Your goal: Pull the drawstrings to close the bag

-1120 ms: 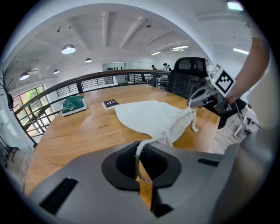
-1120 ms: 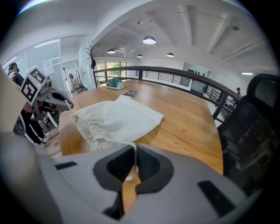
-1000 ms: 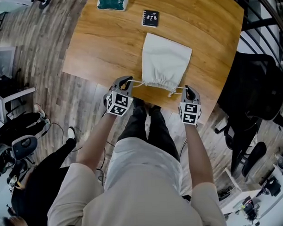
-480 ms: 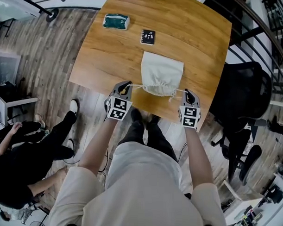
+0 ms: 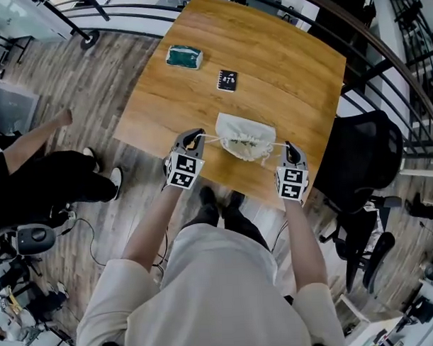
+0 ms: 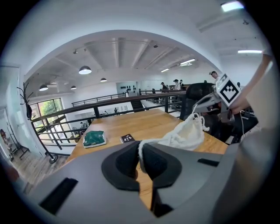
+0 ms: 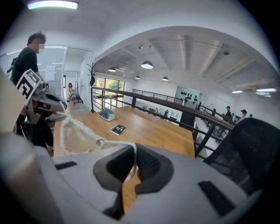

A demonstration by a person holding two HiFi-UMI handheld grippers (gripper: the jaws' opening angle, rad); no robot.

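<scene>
while each claw is clamped on a cord, the one white bag (image 5: 246, 141) sits between them at the table's (image 5: 284, 67) 6 o'clock edge, its mouth puckered; what it holds cannot be made out. the left claw (image 5: 194, 140) pinches the left cord (image 5: 209, 138) at the bag's 9 o'clock, the right claw (image 5: 292, 151) pinches the right cord (image 5: 276, 142) at 3 o'clock: two cords, two claws. one green packet (image 5: 183, 57) lies at the bag's 11 o'clock, one black booklet (image 5: 227, 81) at 12. whether the bag touches the wood is unclear.

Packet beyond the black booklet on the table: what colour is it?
Dark green: the packet shows clearest in the left gripper view.
</scene>
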